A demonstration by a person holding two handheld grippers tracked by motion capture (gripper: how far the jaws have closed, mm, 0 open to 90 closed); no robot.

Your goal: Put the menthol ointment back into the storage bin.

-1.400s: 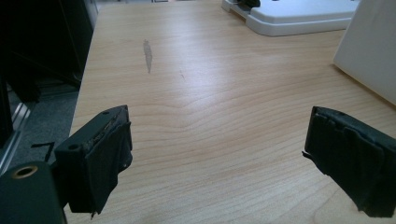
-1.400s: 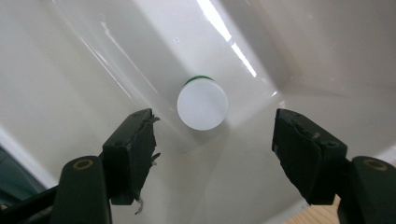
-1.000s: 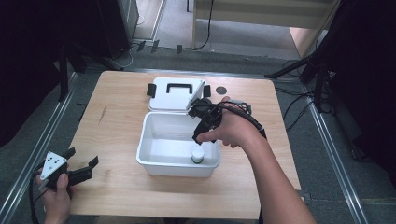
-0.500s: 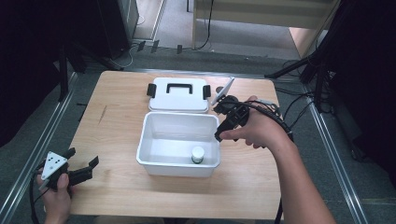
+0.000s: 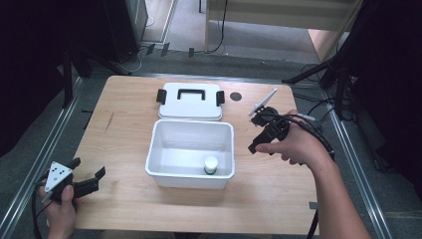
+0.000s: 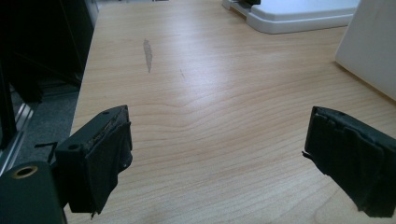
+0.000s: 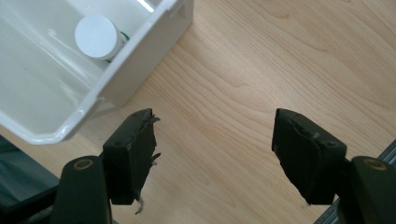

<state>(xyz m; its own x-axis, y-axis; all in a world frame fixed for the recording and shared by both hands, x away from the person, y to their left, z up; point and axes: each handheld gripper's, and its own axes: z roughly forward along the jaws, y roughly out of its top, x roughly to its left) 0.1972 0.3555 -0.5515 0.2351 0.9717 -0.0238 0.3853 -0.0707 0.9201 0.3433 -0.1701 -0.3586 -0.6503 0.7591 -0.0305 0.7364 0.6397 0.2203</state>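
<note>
White bin [image 5: 169, 172] at centre of wooden table [image 5: 124, 129], open. Small white-capped bottle [image 5: 211, 164] upright inside, near front right corner; green on its label, apparently. Lid [image 5: 190, 101] with black handle flat just behind bin. Right gripper [image 5: 264, 130] held above table, right of bin, jaws wide apart, empty. Left gripper [image 5: 85, 179] near table's front left corner, jaws spread, holding nothing.

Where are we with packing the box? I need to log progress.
Done: a small white-capped bottle stands inside the open white box. In hand: nothing; the right gripper and left gripper are both open. Left: the lid lies behind the box, not fitted.
</note>
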